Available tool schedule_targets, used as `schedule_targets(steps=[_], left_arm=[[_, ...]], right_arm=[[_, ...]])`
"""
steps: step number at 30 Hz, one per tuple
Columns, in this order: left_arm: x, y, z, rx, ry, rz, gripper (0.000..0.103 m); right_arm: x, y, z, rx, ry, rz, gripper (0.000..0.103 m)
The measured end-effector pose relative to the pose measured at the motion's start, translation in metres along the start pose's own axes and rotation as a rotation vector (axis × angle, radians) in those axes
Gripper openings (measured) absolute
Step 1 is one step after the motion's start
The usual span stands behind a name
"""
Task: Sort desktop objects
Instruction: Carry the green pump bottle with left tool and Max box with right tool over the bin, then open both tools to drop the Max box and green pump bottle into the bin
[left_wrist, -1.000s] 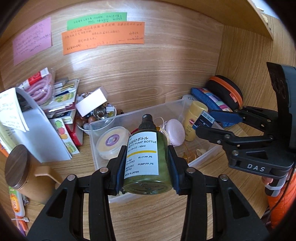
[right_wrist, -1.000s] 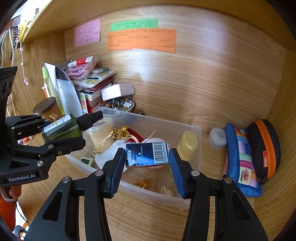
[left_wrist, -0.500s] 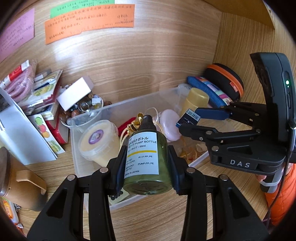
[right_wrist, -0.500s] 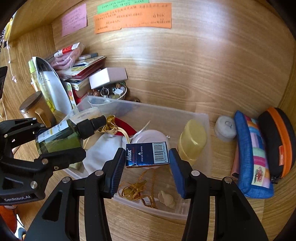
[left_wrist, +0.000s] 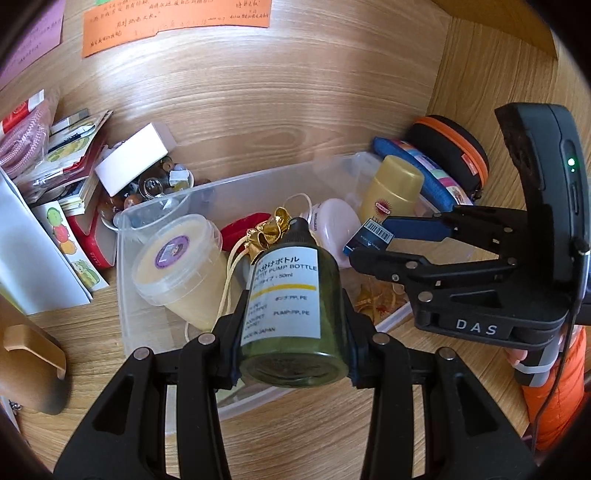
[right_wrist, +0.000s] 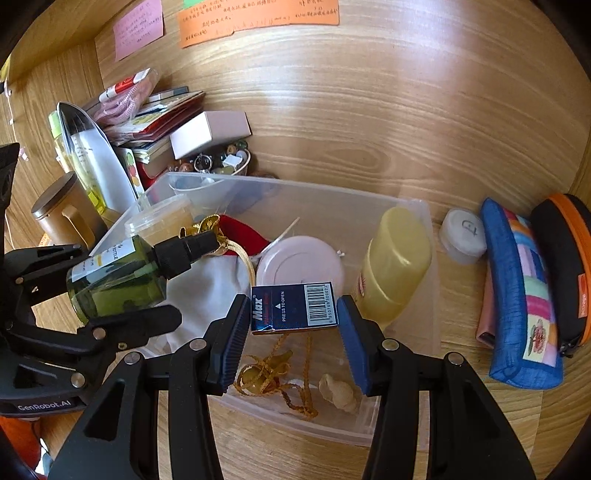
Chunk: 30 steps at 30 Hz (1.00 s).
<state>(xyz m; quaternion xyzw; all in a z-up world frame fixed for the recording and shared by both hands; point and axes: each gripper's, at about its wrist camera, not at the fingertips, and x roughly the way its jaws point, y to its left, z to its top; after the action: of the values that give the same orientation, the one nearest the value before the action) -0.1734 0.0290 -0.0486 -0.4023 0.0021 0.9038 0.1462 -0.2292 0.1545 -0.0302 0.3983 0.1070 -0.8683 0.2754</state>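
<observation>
Two grippers over the clear bin (right_wrist: 413, 206). Left gripper (left_wrist: 291, 328) fingers pinch the green pump bottle (left_wrist: 291, 306) above the bin's near-left part. Right gripper (right_wrist: 293, 321) fingers clamp the blue staple box (right_wrist: 293, 308) above the bin's middle.

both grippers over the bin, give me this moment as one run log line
left gripper: shut on green spray bottle | right gripper: shut on blue staple box | both above clear bin | nothing released yet

Wooden desk alcove, lit by daylight

The back wall (right_wrist: 388, 122) is wood-grain panel; an orange note (right_wrist: 258, 18) and a pink note (right_wrist: 138, 27) are stuck high on it. The desk surface (right_wrist: 480, 424) below matches, with a bright sheen.
</observation>
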Motion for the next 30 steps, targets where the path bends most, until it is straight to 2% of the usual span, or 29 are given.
schedule_targets(steps=[10, 13, 15, 26, 30], left_arm=[[-0.001, 0.006, -0.001, -0.021, -0.008, 0.003, 0.052], [-0.002, 0.007, -0.002, -0.023, -0.012, 0.009, 0.056], [-0.003, 0.008, -0.003, -0.025, -0.017, 0.014, 0.062], [-0.015, 0.008, -0.003, -0.015, -0.055, 0.012, 0.069], [-0.018, 0.008, -0.002, -0.014, -0.065, 0.021, 0.074]], right_arm=[[0.005, 0.004, -0.002, -0.016, 0.001, -0.013, 0.046], [0.006, 0.006, -0.003, -0.027, -0.004, -0.017, 0.051], [0.005, 0.005, -0.003, -0.026, -0.009, -0.018, 0.056], [-0.016, 0.001, -0.002, -0.008, -0.075, 0.002, 0.057], [-0.020, -0.001, 0.000, 0.008, -0.089, 0.013, 0.065]])
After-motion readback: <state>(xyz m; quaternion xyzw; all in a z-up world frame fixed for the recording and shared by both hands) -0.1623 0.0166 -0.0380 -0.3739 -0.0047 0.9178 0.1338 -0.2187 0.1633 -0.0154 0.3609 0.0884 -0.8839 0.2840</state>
